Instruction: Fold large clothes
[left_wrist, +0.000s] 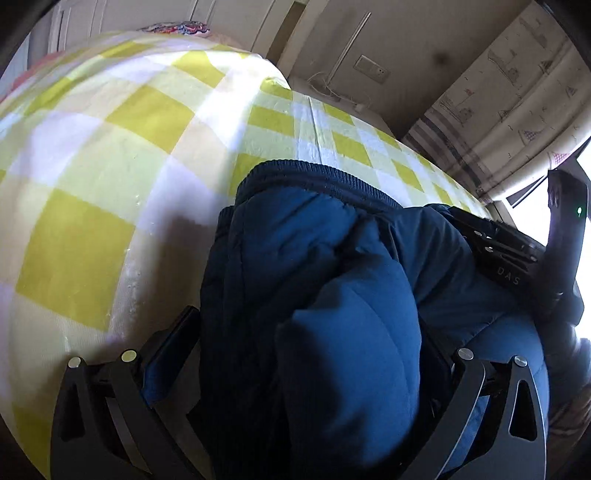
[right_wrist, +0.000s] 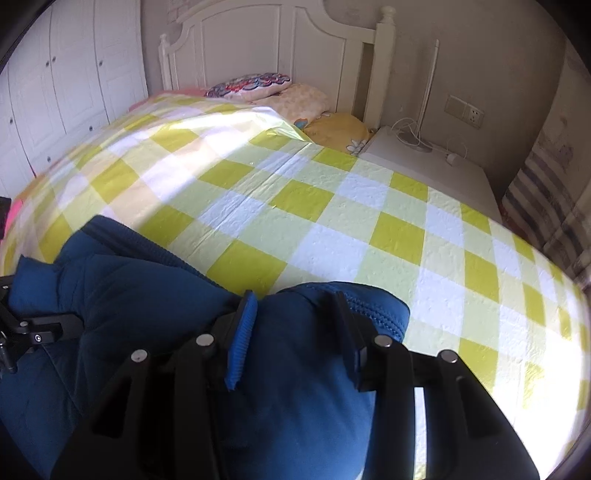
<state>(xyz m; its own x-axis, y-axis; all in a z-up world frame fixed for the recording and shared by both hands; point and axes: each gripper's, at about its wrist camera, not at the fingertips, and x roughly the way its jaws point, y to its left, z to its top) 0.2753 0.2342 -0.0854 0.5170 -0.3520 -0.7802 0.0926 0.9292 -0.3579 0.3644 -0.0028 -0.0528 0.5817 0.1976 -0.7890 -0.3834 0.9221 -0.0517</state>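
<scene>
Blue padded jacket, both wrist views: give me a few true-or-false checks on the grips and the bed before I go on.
1. The left gripper has the blue jacket bunched between its jaws. True.
2. The right gripper is open and holds nothing. False: jacket fabric fills the space between its jaws.
3. The bed cover is yellow-green and white check. True.
4. The jacket lies flat and spread out. False: it is bunched in thick folds.
5. Pillows lie by the white headboard. True.
</scene>
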